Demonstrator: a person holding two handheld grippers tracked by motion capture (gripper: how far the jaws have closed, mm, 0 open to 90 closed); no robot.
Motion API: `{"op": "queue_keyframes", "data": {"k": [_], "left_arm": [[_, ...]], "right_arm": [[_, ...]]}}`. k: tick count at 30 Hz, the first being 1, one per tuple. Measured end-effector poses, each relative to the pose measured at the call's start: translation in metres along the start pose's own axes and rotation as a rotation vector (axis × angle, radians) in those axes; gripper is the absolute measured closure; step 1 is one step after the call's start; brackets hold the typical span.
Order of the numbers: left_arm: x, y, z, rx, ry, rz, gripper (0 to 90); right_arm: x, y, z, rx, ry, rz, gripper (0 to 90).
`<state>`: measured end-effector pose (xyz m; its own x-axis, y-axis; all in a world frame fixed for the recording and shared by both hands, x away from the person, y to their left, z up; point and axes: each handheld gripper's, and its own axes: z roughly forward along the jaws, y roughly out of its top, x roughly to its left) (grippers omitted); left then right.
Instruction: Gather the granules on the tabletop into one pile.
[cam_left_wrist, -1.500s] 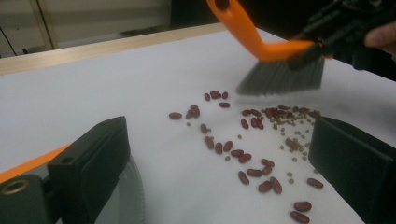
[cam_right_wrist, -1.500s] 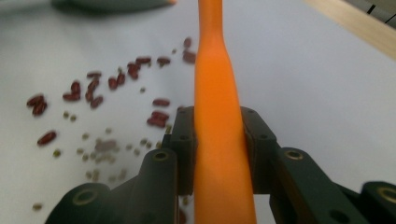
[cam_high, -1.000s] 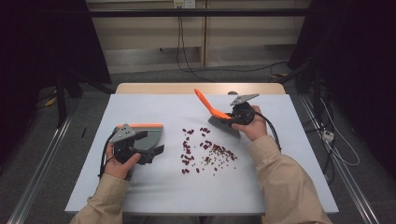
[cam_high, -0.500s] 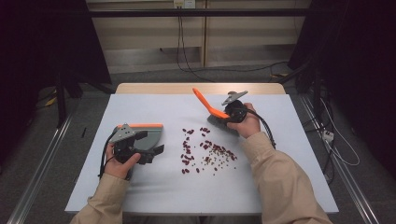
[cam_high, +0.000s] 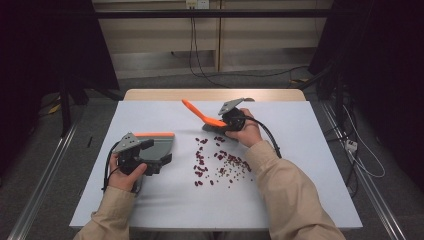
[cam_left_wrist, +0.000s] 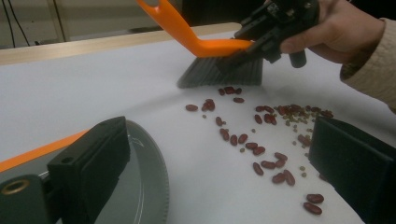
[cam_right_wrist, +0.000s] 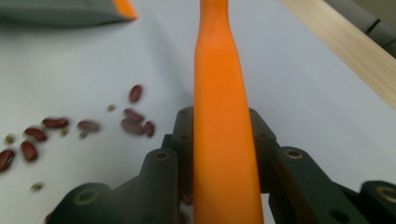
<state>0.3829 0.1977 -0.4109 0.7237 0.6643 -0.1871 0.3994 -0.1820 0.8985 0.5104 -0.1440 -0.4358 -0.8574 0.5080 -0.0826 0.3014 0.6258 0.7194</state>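
bench (cam_high: 310, 165), pale blue top with a wooden strip along the far edge. item one: right claw (cam_high: 227, 121), seen from the high view at the far middle of the bench, pinching the orange handle of a small brush (cam_high: 200, 114); in the right gripper view the handle (cam_right_wrist: 222, 116) runs straight up between the two black jaws, which press on it from both sides. the handle slants up and away to the left in the high view; the dark bristles (cam_left_wrist: 219, 72) point down and stand on or just above the bench, at the far edge of the scatter, as the left gripper view shows. item two: left claw (cam_high: 150, 155), at the near left of the bench, holding a grey dustpan (cam_high: 160, 147) with an orange back edge; in the left gripper view one jaw lies over the pan's grey floor and toothed lip (cam_left_wrist: 156, 177) and the other stands well off to the right, so the grip on the pan is not clear from the pictures, and whether the jaws press on it cannot be told. item three: loose red beans (cam_high: 220, 160), mixed with smaller greenish grains (cam_left_wrist: 292, 119), scattered on the bench between the brush and the dustpan, nearer the brush; the closest beans lie just beside the bristles, the pan's open lip faces the scatter and stands apart from it.
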Motion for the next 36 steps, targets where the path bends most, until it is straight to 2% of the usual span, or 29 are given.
{"op": "queue_keyframes", "data": {"k": [1,2,12,15,20,22,25,28,34,36], "left_arm": [[0.0,0.0,0.0,-0.001,0.001,0.001,5.4],[0.0,0.0,-0.001,0.004,0.001,0.003,5.4],[0.0,-0.001,-0.006,0.001,0.011,0.008,5.4],[0.001,-0.002,-0.008,0.002,0.016,0.009,5.4],[0.0,-0.002,-0.01,0.005,0.013,0.011,5.5],[0.0,-0.003,-0.01,0.004,0.013,0.012,5.4],[0.0,-0.003,-0.01,0.007,0.014,0.013,5.4],[0.001,-0.003,-0.011,0.008,0.014,0.009,5.4],[0.003,-0.004,-0.011,-0.003,0.016,-0.002,5.4],[0.003,-0.004,-0.012,0.0,0.02,-0.003,5.4]], "right_arm": [[0.003,0.0,-0.002,0.012,0.012,-0.01,71.3],[0.007,0.0,-0.005,0.02,0.032,-0.042,71.3],[0.034,-0.012,-0.026,0.044,0.132,-0.143,71.2],[0.041,-0.015,-0.031,0.046,0.145,-0.156,71.2],[0.045,-0.017,-0.037,0.029,0.169,-0.135,71.2],[0.044,-0.015,-0.04,0.009,0.156,-0.127,71.2],[0.036,-0.01,-0.042,-0.063,0.153,-0.076,71.2],[0.028,-0.003,-0.037,-0.071,0.117,-0.072,71.2],[0.014,0.014,-0.009,-0.095,0.078,-0.054,71.2],[0.01,0.021,0.002,-0.086,0.06,-0.056,71.2]]}}
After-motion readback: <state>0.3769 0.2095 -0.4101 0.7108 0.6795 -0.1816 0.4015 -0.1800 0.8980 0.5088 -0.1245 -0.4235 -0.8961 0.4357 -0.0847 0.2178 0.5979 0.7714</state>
